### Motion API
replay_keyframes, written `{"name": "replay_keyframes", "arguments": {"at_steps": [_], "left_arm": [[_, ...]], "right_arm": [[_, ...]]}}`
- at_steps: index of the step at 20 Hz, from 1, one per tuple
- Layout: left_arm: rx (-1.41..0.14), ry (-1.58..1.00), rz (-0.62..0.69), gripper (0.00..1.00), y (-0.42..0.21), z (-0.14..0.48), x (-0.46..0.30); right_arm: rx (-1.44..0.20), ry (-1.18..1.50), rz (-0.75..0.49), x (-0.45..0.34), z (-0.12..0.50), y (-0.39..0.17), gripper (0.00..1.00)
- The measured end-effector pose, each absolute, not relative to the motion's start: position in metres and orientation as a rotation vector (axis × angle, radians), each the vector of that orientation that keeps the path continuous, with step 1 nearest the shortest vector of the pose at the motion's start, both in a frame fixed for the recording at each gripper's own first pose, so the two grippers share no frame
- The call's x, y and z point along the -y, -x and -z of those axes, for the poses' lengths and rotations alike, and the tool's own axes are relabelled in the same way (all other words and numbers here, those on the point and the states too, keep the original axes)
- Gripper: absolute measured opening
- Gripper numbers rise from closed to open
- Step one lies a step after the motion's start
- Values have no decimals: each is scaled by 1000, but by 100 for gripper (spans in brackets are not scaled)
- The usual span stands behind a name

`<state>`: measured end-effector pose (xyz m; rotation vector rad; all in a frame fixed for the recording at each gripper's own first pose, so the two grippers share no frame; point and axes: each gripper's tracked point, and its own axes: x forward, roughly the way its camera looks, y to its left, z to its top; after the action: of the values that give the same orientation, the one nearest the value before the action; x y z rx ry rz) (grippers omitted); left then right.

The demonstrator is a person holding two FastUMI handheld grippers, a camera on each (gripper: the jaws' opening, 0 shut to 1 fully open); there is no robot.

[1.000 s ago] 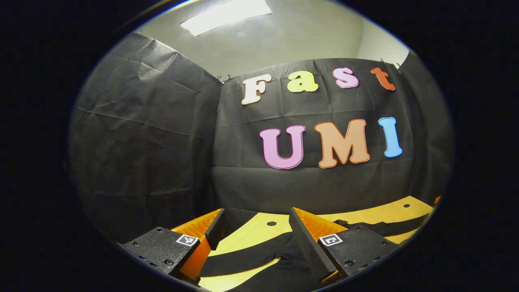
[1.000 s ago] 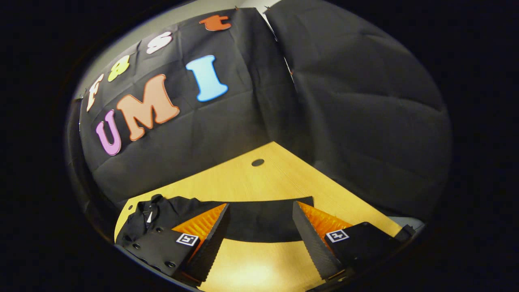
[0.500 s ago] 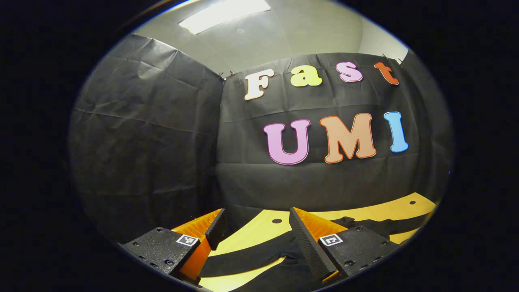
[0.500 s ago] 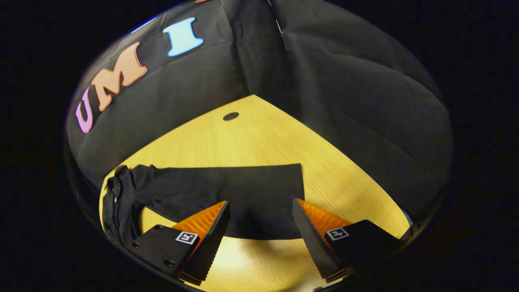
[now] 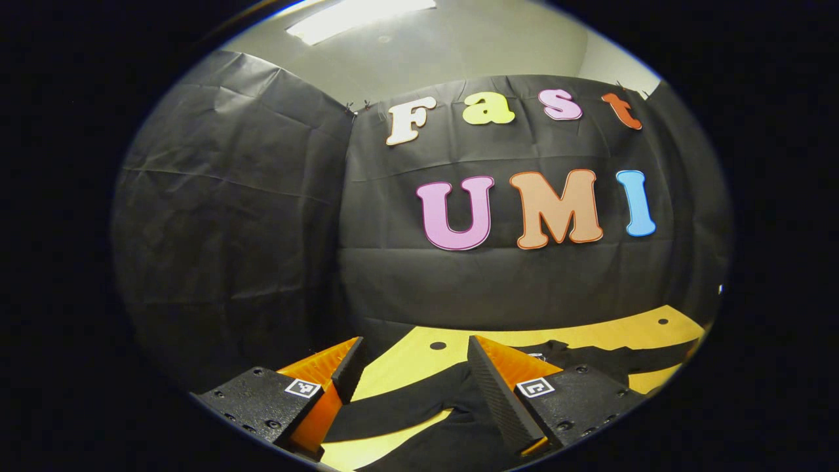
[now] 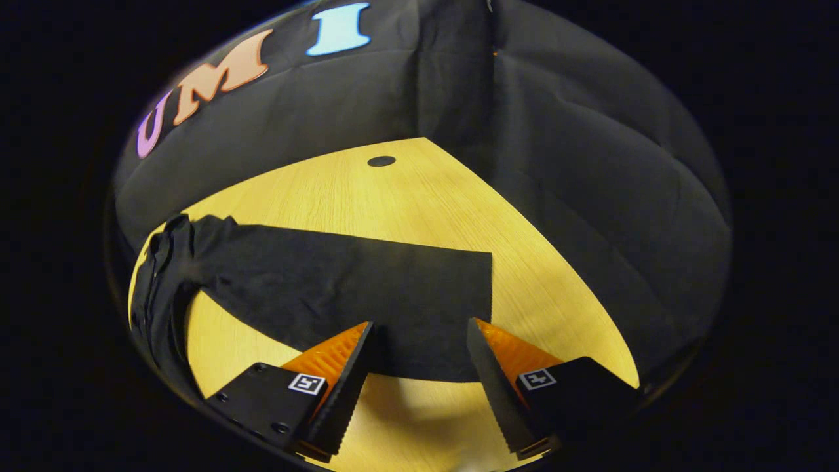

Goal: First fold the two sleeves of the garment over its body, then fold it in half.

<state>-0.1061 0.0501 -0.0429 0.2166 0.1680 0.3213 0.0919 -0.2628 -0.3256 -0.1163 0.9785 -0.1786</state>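
Observation:
A black long-sleeved garment (image 6: 170,288) lies flat on the wooden table (image 6: 406,196). In the right gripper view one sleeve (image 6: 367,288) stretches out to the right, its cuff end near the table's middle. My right gripper (image 6: 419,331) is open just above that sleeve, fingers straddling its near edge close to the cuff. In the left gripper view my left gripper (image 5: 413,351) is open above the other sleeve (image 5: 406,403), which runs across the table below its fingers, with the garment's body (image 5: 590,360) off to the right. Nothing is held.
Black cloth walls close the booth at the back and both sides. The table has small round holes (image 6: 381,160) (image 5: 437,345) near its far edge. Bare wood lies beyond the sleeve in the right gripper view.
My right gripper has tipped down and moved closer to the sleeve, which now sits between its open fingers. My left gripper has barely shifted.

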Motion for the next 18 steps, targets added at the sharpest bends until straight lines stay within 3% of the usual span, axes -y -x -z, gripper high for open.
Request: {"name": "replay_keyframes", "arguments": {"at_steps": [1, 3, 4, 5, 8, 11, 18], "left_arm": [[-172, -205, -319, 92, 105, 47, -51], [-183, -188, -316, 92, 106, 53, -53], [-188, -180, -315, 91, 106, 55, -54], [-191, -168, -315, 92, 106, 58, -55], [-195, -115, -312, 92, 103, 66, -58], [-206, -112, -328, 92, 102, 71, -66], [-224, -138, -392, 91, 119, 68, -123]], "right_arm": [[-984, 105, 182, 263, 325, -92, 88], [-990, 98, 178, 260, 323, -90, 72], [-991, 98, 175, 259, 324, -90, 55], [-997, 95, 169, 258, 325, -90, 57], [-1017, 85, 161, 249, 325, -88, 23], [-1063, 152, 182, 243, 323, -85, 5], [-941, 120, 139, 173, 265, -134, 6]]}}
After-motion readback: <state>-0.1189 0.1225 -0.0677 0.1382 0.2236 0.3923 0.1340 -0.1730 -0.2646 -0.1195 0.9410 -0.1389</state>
